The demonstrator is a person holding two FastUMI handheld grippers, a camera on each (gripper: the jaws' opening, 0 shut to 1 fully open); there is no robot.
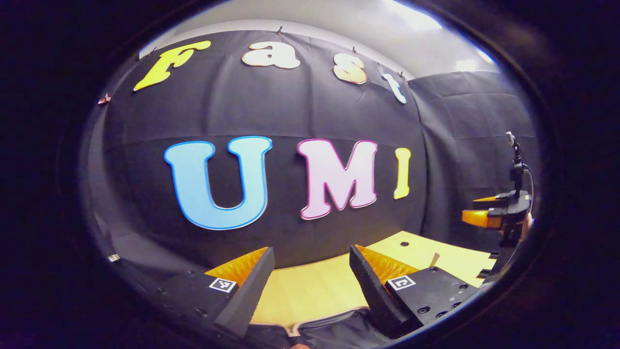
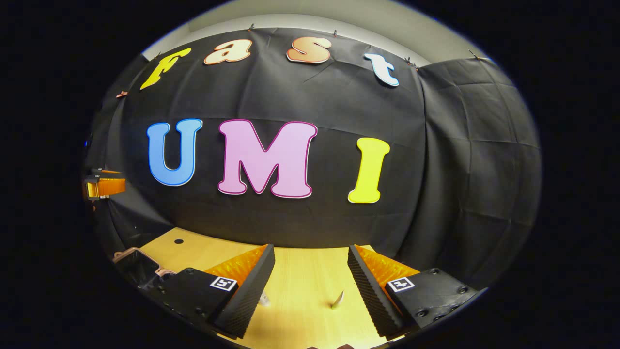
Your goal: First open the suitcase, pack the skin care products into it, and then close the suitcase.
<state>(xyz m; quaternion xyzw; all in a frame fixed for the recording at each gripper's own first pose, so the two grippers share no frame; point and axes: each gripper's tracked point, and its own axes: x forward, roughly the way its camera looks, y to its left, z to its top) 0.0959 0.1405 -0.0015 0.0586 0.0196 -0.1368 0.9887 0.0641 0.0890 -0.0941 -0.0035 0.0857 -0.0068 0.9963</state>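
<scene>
Above, both claws, left (image 1: 311, 271) and right (image 2: 311, 271), hang spread over the wooden table (image 2: 300, 271).

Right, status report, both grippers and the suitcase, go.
Left gripper open, empty, above the table. Right gripper open, empty. Suitcase at the table's left edge, lid state unclear. Two small items on the table ahead of the right gripper; nothing blocking.
</scene>
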